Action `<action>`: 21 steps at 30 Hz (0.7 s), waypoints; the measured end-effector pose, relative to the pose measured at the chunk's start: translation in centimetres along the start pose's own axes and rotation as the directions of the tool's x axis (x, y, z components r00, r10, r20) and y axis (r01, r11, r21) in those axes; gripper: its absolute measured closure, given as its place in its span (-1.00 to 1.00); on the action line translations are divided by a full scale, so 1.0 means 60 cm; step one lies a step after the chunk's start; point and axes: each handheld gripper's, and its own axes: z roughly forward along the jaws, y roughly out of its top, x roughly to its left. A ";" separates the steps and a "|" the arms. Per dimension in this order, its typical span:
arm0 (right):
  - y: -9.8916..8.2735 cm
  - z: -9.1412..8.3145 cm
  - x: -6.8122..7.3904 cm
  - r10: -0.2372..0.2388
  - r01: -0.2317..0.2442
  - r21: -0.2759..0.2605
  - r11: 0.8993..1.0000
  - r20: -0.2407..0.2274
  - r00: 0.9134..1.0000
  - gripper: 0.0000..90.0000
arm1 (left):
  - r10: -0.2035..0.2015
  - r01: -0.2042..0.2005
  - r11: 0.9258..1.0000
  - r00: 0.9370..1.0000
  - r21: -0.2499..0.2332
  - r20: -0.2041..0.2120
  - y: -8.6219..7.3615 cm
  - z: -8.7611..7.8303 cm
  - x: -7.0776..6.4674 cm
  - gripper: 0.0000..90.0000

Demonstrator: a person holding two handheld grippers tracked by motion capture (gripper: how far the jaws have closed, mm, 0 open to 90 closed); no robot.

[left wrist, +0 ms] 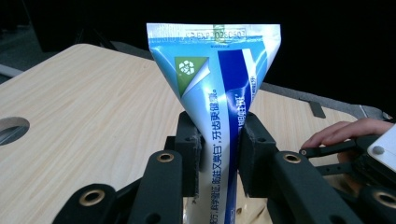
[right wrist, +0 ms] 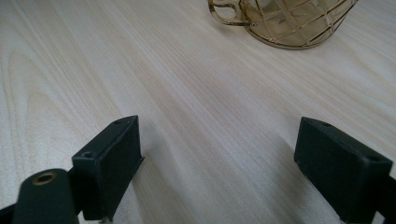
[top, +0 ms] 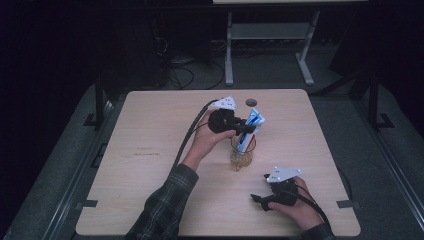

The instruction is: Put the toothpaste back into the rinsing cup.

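A blue and white toothpaste tube (top: 252, 125) (left wrist: 219, 88) stands upright with its lower end inside an amber glass mug (top: 242, 156) (right wrist: 285, 23) at the middle of the table. My left gripper (top: 244, 129) (left wrist: 219, 137) reaches in from the left, and its pads press on both sides of the tube just above the mug's rim. The tube's flat crimped end points up. My right gripper (top: 258, 200) (right wrist: 219, 158) rests low over the table near the front right, jaws wide apart with bare wood between them, pointing toward the mug.
The wooden table (top: 150, 150) has a round cable hole (top: 250, 102) (left wrist: 11, 129) near its far edge. Behind the table stand a desk frame (top: 270, 35) and loose cables on the floor. The other hand's fingers (left wrist: 345, 130) show at the right of the left gripper view.
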 end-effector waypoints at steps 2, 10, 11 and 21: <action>0.000 0.000 0.000 0.000 0.000 0.000 1.000 0.000 1.000 -0.69 | 0.006 -0.005 1.000 1.000 0.014 -0.016 0.000 0.003 -0.001 0.41; 0.000 0.000 0.000 0.000 0.000 0.000 1.000 0.000 1.000 -0.69 | 0.000 0.001 0.999 0.999 0.032 -0.046 -0.001 0.000 -0.005 -0.05; 0.000 0.000 0.000 0.001 -0.001 0.000 1.000 0.000 1.000 -0.69 | 0.004 -0.002 0.999 0.999 0.035 -0.051 0.000 -0.003 -0.006 -0.08; -0.003 -0.002 -0.001 -0.006 0.006 -0.002 1.000 0.000 1.000 -0.69 | -0.012 0.018 0.999 0.994 0.049 -0.112 -0.004 -0.052 -0.013 -0.20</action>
